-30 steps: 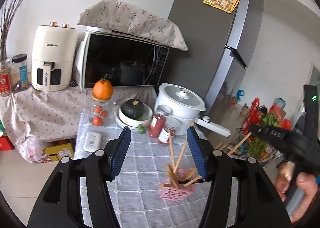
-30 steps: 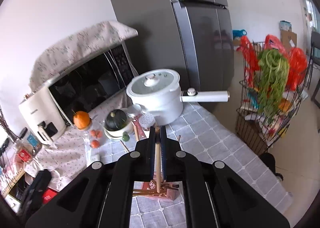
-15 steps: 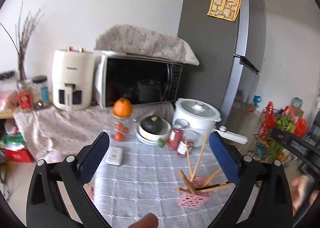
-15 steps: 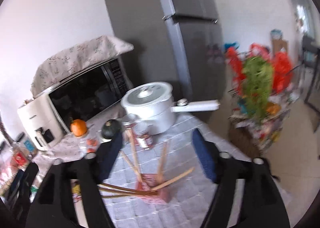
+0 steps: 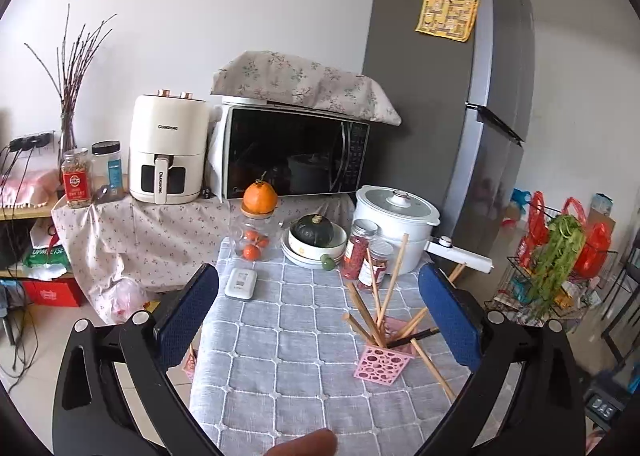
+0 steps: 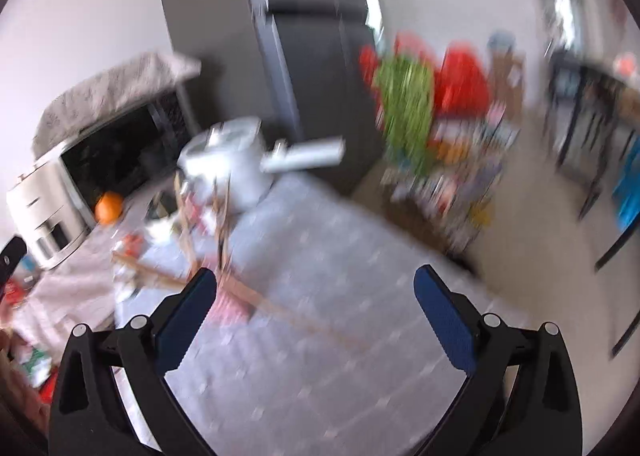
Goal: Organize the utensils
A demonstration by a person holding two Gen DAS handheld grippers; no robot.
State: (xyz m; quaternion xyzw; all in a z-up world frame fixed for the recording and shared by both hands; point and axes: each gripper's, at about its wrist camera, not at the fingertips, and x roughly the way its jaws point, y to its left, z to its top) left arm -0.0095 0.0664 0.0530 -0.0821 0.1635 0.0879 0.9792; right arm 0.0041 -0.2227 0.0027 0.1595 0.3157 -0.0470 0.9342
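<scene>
Left wrist view, near to far: our left hand-held gripper (image 5: 318, 306) stood spread wide with nothing between its pads, over the grey quilted counter (image 5: 280, 372). A fingertip (image 5: 308, 444) poked in at the bottom edge. Just ahead sat the pink holder (image 5: 382, 362), perforated, with the wooden chopsticks (image 5: 384, 288) fanned out of it at loose angles; one dark stick lay nearly flat across its rim and one wooden stick (image 5: 432, 370) lay on the cloth, touching the holder's right side. Behind: two spice jars (image 5: 368, 262), a white pot (image 5: 394, 224) with a long handle, a bowl with a squash (image 5: 314, 230), then the microwave (image 5: 294, 154) and air fryer (image 5: 168, 148).

Right wrist view was heavily blurred. Our right hand-held gripper (image 6: 316, 308) was opening, almost fully spread, nothing between the pads. The holder and a long stick showed just beyond the left pad; we couldn't tell more.

Risks as we judged them: the holder looked light and the sticks leaned well out, so a brush from either pad could tip it or flick sticks off the counter edge. The jars stood close behind; a knocked stick could topple one. The stick on the cloth lay low, so a pinch could slip.
</scene>
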